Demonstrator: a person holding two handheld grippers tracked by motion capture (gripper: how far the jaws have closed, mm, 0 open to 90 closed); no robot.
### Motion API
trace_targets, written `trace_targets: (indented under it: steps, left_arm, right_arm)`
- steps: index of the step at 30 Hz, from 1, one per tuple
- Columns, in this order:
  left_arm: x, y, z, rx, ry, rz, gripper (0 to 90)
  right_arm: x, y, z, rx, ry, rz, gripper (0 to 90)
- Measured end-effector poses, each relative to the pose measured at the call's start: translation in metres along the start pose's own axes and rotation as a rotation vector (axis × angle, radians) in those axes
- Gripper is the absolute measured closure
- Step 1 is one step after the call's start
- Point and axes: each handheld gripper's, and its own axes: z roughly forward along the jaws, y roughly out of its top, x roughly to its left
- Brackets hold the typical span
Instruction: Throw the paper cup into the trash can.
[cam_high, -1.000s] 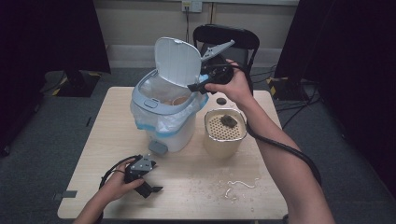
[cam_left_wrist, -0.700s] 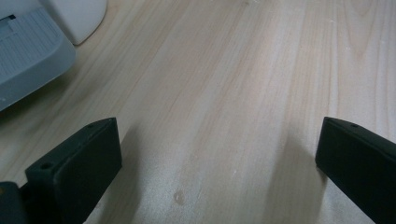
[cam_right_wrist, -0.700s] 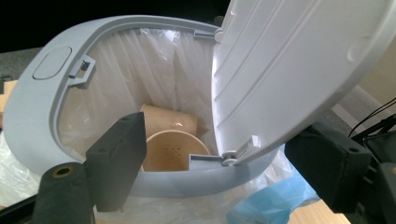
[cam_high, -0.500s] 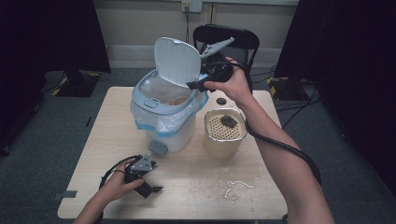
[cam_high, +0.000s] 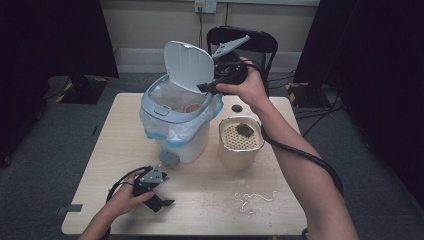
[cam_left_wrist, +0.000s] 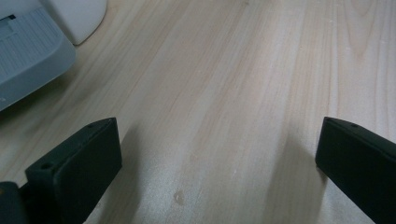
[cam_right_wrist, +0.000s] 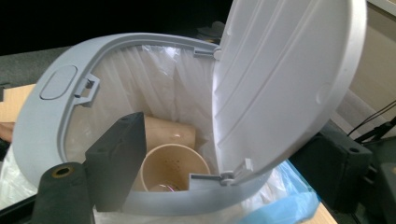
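A white pedal bin (cam_high: 182, 135) with a grey rim and a plastic liner stands mid-table, its lid (cam_high: 190, 65) raised. My right gripper (cam_high: 206, 87) is held in a hand at the lid's right edge. In the right gripper view its jaws are open (cam_right_wrist: 229, 135) and straddle the lid (cam_right_wrist: 280, 79), with a gap on the inner side. Inside the bin lie a paper cup (cam_right_wrist: 175, 168) and a cardboard tube (cam_right_wrist: 170, 133). My left gripper (cam_high: 161, 199) rests on the table near the front left, jaws wide open (cam_left_wrist: 219, 135) over bare wood.
A beige container (cam_high: 241, 150) with a perforated insert and a dark clump stands right of the bin. A small black cap (cam_high: 236, 108) lies behind it. Pale scraps (cam_high: 255, 197) are scattered front right. The bin's grey pedal (cam_left_wrist: 28, 60) faces the left gripper. A chair (cam_high: 260, 42) stands behind the table.
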Motion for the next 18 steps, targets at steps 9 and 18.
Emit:
trace_targets:
  steps: [9,18]
  left_arm:
    - [0.0,0.0,0.0,0.0,0.006,-0.002,0.0]
    - [0.0,0.0,0.001,-0.003,0.003,-0.002,0.0]
  right_arm:
    - [0.008,0.002,0.0,-0.023,0.018,-0.004,18.4]
    - [0.013,0.0,0.0,-0.037,0.039,-0.008,18.0]
